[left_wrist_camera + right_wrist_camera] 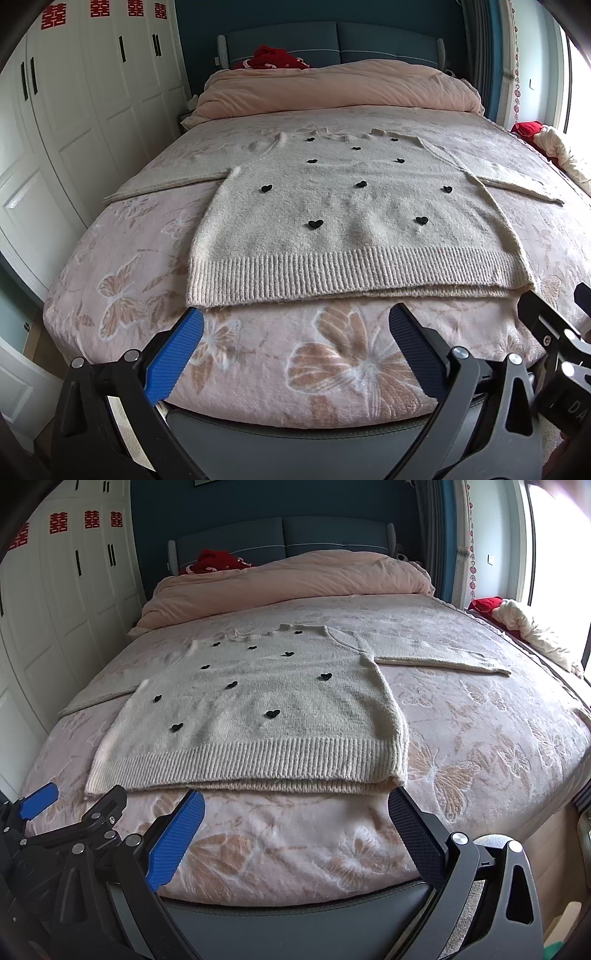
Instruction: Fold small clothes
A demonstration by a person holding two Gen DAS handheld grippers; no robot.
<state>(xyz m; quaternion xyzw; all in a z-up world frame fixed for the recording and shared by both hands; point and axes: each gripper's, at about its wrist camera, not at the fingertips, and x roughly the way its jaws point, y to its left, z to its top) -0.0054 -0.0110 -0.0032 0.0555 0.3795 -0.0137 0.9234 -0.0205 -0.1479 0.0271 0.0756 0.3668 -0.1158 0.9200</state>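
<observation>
A cream knitted sweater (343,218) with small black hearts lies flat, front up, on the bed, both sleeves spread sideways and its ribbed hem toward me. It also shows in the right wrist view (255,716). My left gripper (295,325) is open and empty, just short of the hem, its fingers level with the hem's left half. My right gripper (295,805) is open and empty, just short of the hem's right half. In the right wrist view the left gripper (74,801) shows at lower left.
The bed (332,369) has a pink butterfly blanket and a dark padded foot edge (295,432). A folded pink duvet (332,88) lies at the head. White wardrobes (74,110) stand left. Red and cream cloths (524,624) lie at the right by the window.
</observation>
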